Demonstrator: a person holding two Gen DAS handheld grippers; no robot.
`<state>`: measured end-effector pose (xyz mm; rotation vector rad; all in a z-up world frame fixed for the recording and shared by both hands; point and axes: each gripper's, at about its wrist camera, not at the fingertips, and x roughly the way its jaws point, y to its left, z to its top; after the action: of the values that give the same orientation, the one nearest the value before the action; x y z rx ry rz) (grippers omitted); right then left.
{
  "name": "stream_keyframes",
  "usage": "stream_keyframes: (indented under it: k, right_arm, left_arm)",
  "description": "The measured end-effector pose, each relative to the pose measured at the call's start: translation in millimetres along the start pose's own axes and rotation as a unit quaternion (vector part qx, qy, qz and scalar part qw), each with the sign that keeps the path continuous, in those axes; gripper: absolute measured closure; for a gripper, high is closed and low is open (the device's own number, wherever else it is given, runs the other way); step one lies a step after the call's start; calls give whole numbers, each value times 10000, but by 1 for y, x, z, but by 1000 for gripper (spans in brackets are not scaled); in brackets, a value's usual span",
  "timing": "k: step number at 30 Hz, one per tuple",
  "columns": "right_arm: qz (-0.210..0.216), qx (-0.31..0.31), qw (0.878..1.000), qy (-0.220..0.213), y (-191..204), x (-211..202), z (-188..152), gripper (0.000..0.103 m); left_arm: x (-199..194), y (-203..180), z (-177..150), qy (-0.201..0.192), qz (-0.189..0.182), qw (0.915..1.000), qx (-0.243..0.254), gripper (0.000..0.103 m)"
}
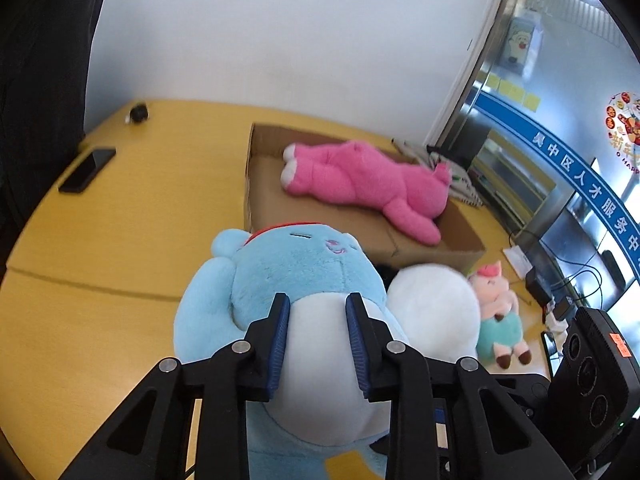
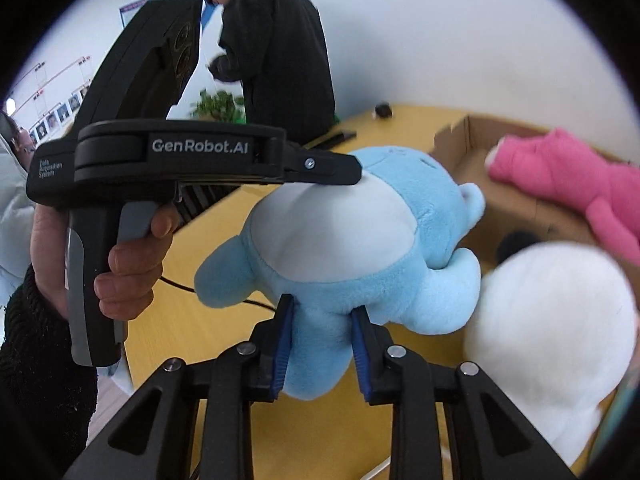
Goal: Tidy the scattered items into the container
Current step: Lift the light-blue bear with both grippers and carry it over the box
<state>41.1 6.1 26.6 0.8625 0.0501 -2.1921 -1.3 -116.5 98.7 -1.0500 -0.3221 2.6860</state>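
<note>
Yellow worktop, cardboard box w/ pink plush already in. Blue plush held above worktop near box: left claw clamped on its white belly, right claw on a leg. Light, squashy; pinch deep, fur may slip

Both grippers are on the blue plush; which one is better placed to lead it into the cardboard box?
Left, probably. The left gripper clamps the blue plush at its belly, cardboard box straight ahead; the right gripper pinches only a limb.
</note>
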Motion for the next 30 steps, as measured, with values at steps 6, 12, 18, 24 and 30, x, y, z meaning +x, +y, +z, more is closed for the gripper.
stream_keyframes:
  k: [6, 12, 18, 24, 30]
  right_arm:
    - [-332, -166, 9974, -615, -26, -25, 48, 78]
    - [-696, 85, 9948, -736, -89, -18, 101, 95]
    - [-913, 302, 9935, 609, -157, 66, 126, 100]
    - [-647, 878, 9905, 839, -202, 43, 106, 25]
    - [-215, 1739, 9765, 1254, -262, 53, 111, 18]
  left_arm:
    - [13, -29, 66, -345, -38, 9983, 477, 79]
    - [88, -26, 129, -32, -545, 9962, 671, 100]
    - [201, 14, 131, 844, 80, 9958, 332, 99]
    - [208, 59, 126, 1078, 274, 9935, -223, 98]
    - [207, 73, 119, 1452, 339, 9873, -540, 30]
